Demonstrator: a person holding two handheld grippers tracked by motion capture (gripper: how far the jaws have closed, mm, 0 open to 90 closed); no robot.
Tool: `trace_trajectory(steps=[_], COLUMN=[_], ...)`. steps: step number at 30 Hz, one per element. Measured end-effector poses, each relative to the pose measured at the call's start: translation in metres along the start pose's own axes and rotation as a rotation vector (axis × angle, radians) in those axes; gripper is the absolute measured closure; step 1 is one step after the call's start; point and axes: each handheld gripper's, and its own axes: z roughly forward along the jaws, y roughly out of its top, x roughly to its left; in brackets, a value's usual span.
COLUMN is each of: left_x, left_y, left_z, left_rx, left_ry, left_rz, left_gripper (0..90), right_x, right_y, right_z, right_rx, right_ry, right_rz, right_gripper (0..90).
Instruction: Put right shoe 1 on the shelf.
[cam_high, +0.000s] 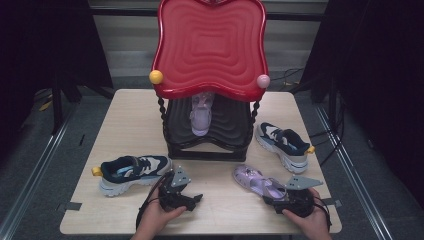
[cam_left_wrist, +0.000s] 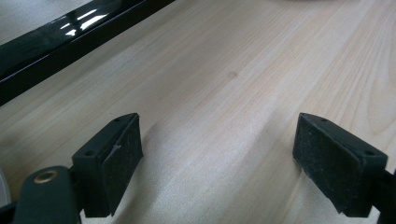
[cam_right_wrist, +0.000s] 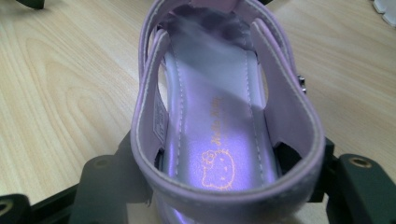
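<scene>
Right gripper is clamping the heel of the purple sandal lying on the counter; its mate is sitting on the rack. Left gripper is idling wide. Placement outstanding.

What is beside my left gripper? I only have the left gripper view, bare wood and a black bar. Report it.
Observer: A dark blue sneaker lies on the table close to the left of the left gripper, its toe towards the gripper.
Operator: Now tell me what the right gripper is doing.
Observer: The right gripper has its jaws closed on the heel of a purple sandal that lies on the table.
Operator: Find its mate.
Observer: A second sandal, the same purple, sits on the black lower shelf of the red rack at the far side of the table.
</scene>
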Motion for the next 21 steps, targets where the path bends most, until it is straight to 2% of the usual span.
trace_trajectory(steps=[9,19,21], left_x=[0.0,0.001,0.001], left_y=[0.001,0.002,0.002], left_z=[0.0,0.002,0.002], left_rx=[0.006,0.002,0.003], left_ry=[0.007,0.003,0.003], left_rz=[-0.003,-0.001,-0.001], left_gripper=[15.3,15.3,15.3], right_x=[-0.003,0.006,0.009], right_y=[-0.004,0.003,0.006], right_z=[-0.006,-0.017,-0.019], right_rx=[-0.025,-0.06,-0.061], right_ry=[0.009,0.027,0.016], right_rz=[0.018,0.014,0.009], right_gripper=[37.3,37.3,37.4])
